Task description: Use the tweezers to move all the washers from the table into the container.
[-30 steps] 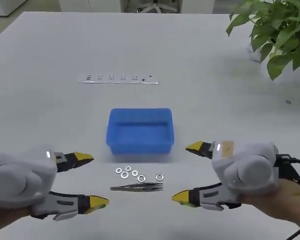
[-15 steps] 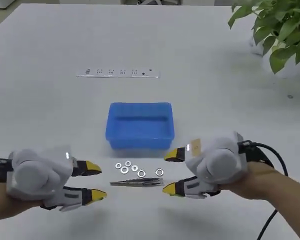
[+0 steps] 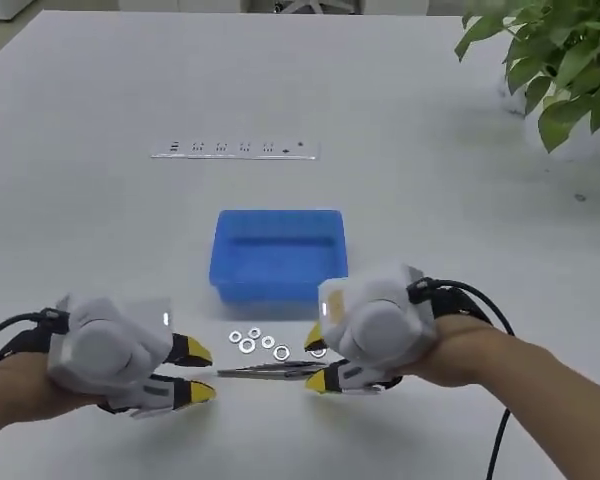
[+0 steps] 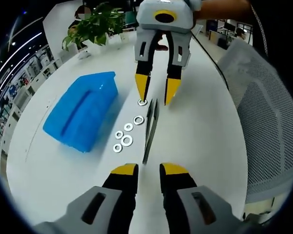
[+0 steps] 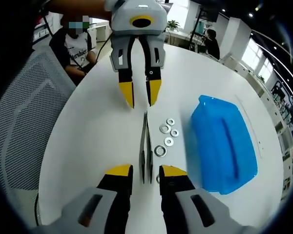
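Slim steel tweezers (image 3: 265, 370): flat on white table (image 3: 430, 200), beside small steel ring washers (image 3: 255, 343).
Blue plastic container (image 3: 278, 255): just behind washers.
Right gripper (image 3: 316, 361): jaws parted astride tweezers' end, plain in right gripper view.
Left gripper (image 3: 201, 371): released, empty.

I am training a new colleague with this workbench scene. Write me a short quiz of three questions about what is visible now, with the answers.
1. True or false: some washers already lie inside the blue container.
2. How many washers lie on the table? A) four B) six C) nine
3. Fill in the missing word: the open jaws of the right gripper stand on either side of one end of the ____.

Key: 1 false, they all lie on the table in front of the container; 2 B; 3 tweezers.
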Available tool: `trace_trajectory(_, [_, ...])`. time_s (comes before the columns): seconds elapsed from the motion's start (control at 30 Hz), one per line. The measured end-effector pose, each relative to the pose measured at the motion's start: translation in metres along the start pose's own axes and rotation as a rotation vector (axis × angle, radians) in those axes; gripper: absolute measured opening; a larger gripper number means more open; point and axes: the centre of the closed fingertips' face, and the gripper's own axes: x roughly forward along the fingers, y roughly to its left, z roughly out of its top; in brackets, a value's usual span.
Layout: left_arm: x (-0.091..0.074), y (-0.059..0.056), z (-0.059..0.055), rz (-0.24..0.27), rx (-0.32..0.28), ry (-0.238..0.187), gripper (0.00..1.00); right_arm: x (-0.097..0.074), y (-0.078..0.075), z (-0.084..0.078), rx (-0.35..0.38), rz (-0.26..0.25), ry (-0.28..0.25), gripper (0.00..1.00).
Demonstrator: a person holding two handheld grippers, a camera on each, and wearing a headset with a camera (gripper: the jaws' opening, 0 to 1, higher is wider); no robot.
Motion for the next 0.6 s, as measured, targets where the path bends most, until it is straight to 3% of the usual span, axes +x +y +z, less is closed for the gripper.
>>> trace_trajectory(0.3, [0.011, 0.003, 0.000, -0.026, 0.021, 0.028, 0.15, 0.012, 0.000, -0.002, 0.042, 0.040, 0.029, 0.18])
trace_trajectory(0.6, [0.015, 0.004, 0.003, -0.042, 0.005, 0.012, 0.07, 0.015, 0.004, -0.003, 0.042, 0.061, 0.054, 0.12])
